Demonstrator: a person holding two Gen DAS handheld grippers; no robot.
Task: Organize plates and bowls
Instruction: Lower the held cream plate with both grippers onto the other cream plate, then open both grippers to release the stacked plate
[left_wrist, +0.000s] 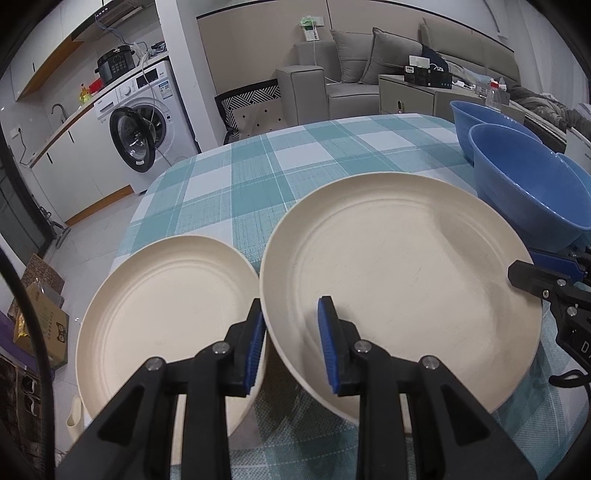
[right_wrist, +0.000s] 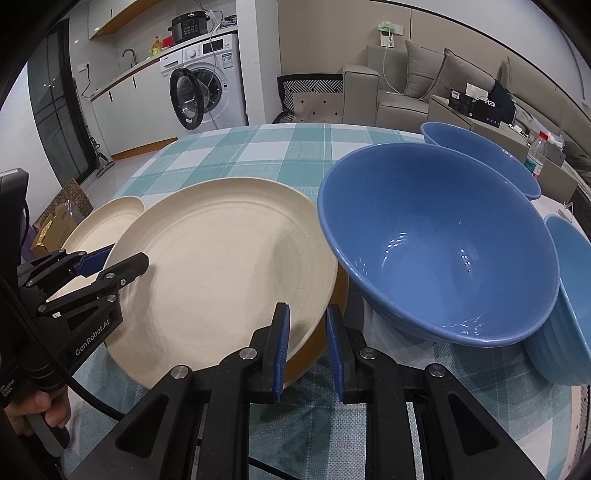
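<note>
With both grippers pinching opposite rim points, left gripper (left_wrist: 291, 343) and right gripper (right_wrist: 306, 347), we hold the large cream plate (left_wrist: 402, 288) tilted near the table's (left_wrist: 258, 162) near edge, probably to stack it on the smaller plate (left_wrist: 166, 314).

The left hand-held gripper (right_wrist: 114, 264) bears white lettering "GenRobot.AI" along its black body. Just below it, small print on the handle is too blurred to read.
</note>
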